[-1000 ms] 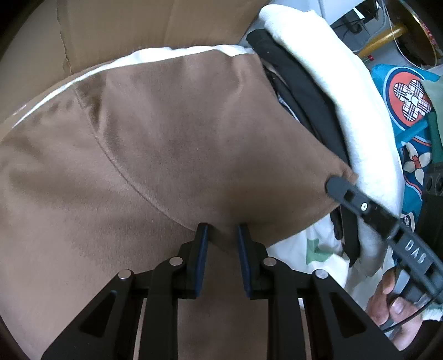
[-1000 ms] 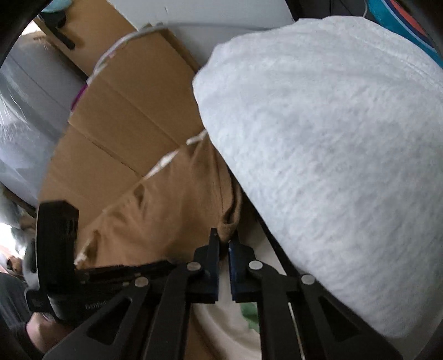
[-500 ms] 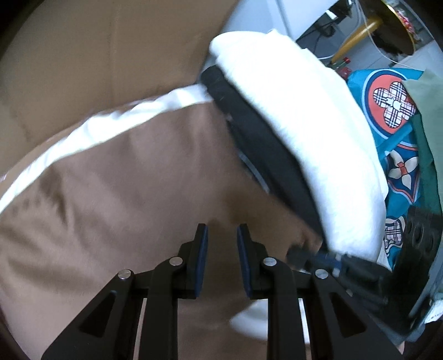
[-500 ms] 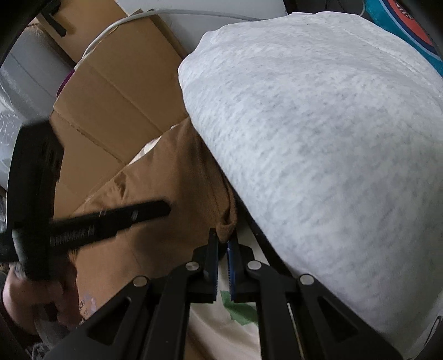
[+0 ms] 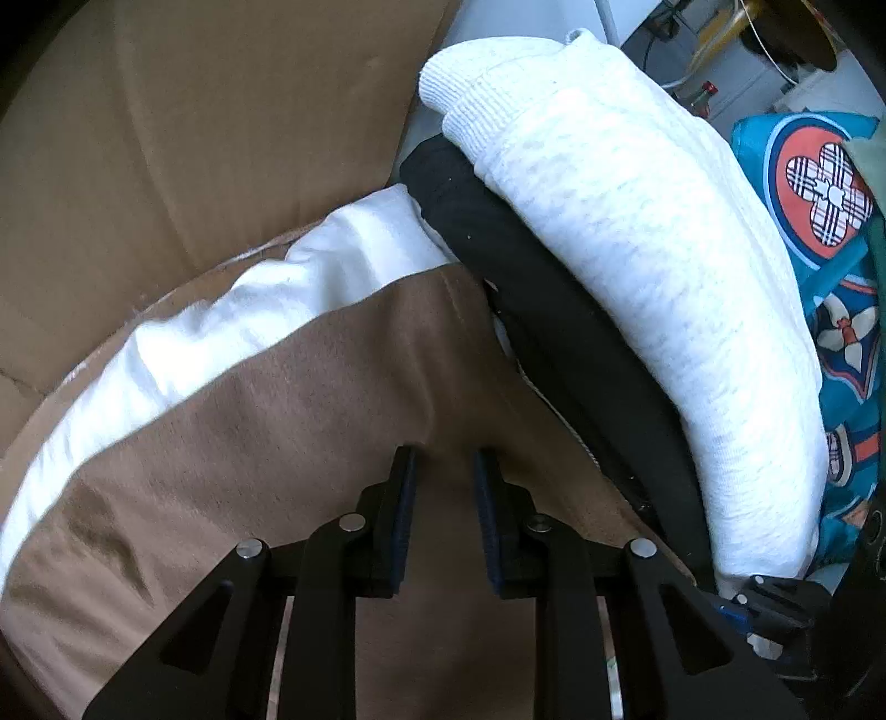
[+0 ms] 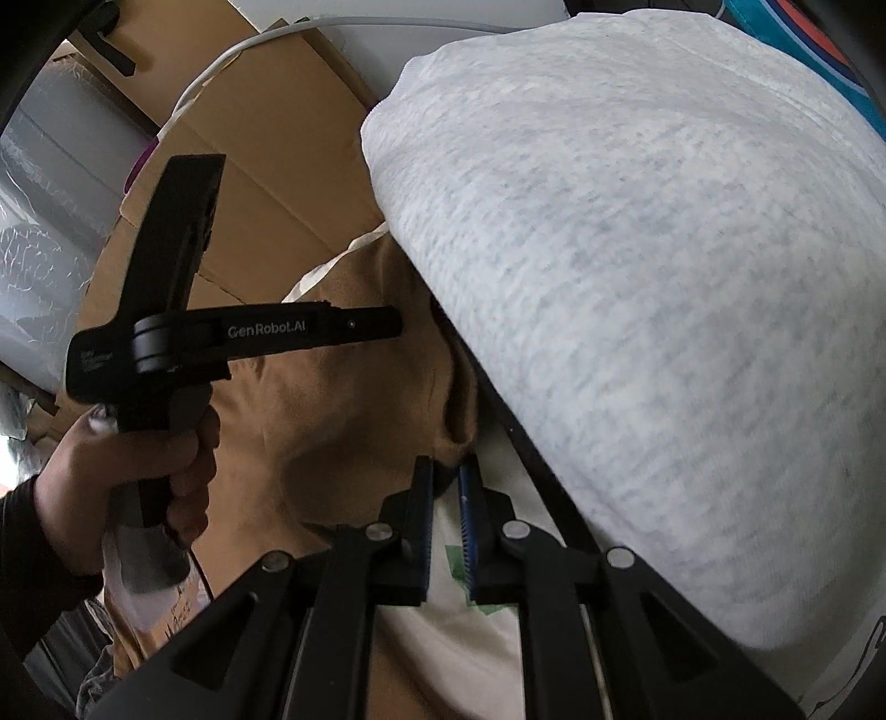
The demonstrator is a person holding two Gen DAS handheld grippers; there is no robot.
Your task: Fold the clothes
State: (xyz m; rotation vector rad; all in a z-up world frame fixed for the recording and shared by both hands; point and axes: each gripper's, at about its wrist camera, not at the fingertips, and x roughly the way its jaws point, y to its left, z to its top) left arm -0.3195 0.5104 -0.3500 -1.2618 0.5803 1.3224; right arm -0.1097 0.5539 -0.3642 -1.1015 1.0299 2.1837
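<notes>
Lying beside a folded pale grey knit sweater [image 5: 637, 266]: soft brown fabric garment [image 5: 310, 410]; left gripper [image 5: 443, 471] clamped on a raised fold; right gripper [image 6: 446, 482] nearly together, pinching its corner (jaws easing apart).

A cluttered storage or work room, rather than a tidy home, is suggested. Flattened cardboard [image 6: 266, 183] is stacked against a pale wall, with clear plastic wrap [image 6: 39, 232] seen beside it and a white cable [image 6: 343, 25] run over the top. Folded clothes are piled up: a white sweater [image 5: 637, 266] over a black garment [image 5: 554, 332], beside a patterned teal cloth [image 5: 819, 221], and cables and yellow tubing [image 5: 714, 33] are seen behind.
</notes>
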